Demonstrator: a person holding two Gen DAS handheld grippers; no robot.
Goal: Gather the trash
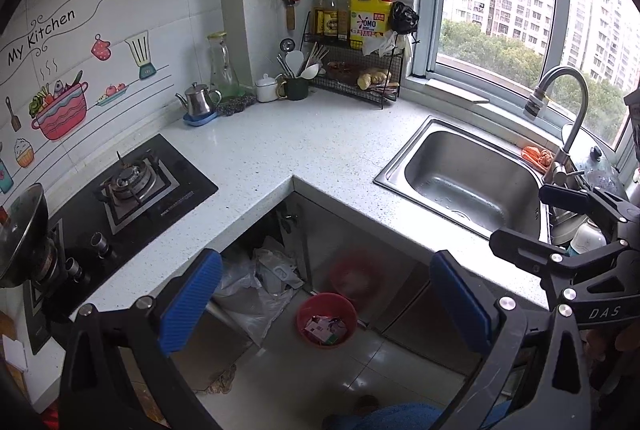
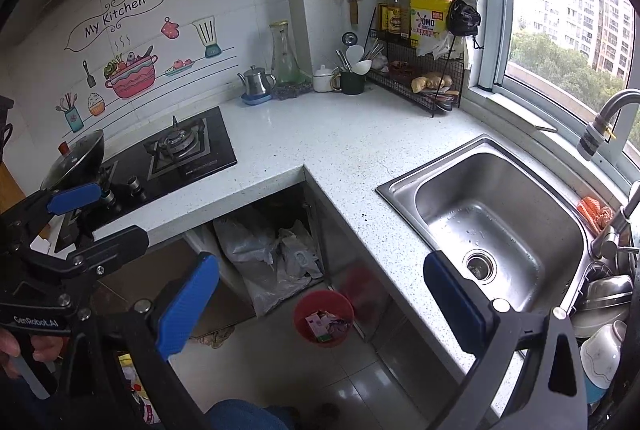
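— While both claws hang above the floor in front of the counter, what are they doing?

— The left gripper (image 1: pixel 326 304) is spread wide, blue pads far apart, with nothing between them. The right gripper (image 2: pixel 320 304) is just as wide and just as empty. In the left view the right one shows again at the right edge (image 1: pixel 520 218), black jaws apart, over the sink's near right corner.

— And the trash?

— It sits in a red bin (image 1: pixel 326 320) on the tiled floor, at the foot of the cabinet under the countertop's inner corner. Crumpled wrappers and a small carton (image 2: pixel 324 324) lie inside it. Just beside the bin, in the open space under the counter, are loose grey plastic bags (image 2: pixel 272 262).

— What else is on the countertop (image 1: pixel 312 145)?

— A steel sink (image 2: pixel 500 222) along the window edge, empty, with a faucet (image 1: pixel 560 101) curving over its far right side and an orange cloth (image 1: pixel 536 155) on its back rim. A black gas hob (image 1: pixel 132 189) sits at the left edge. In the back corner stand a wire rack (image 1: pixel 360 69) with bottles, a small steel teapot (image 1: pixel 198 101) and a glass carafe (image 1: pixel 222 65).
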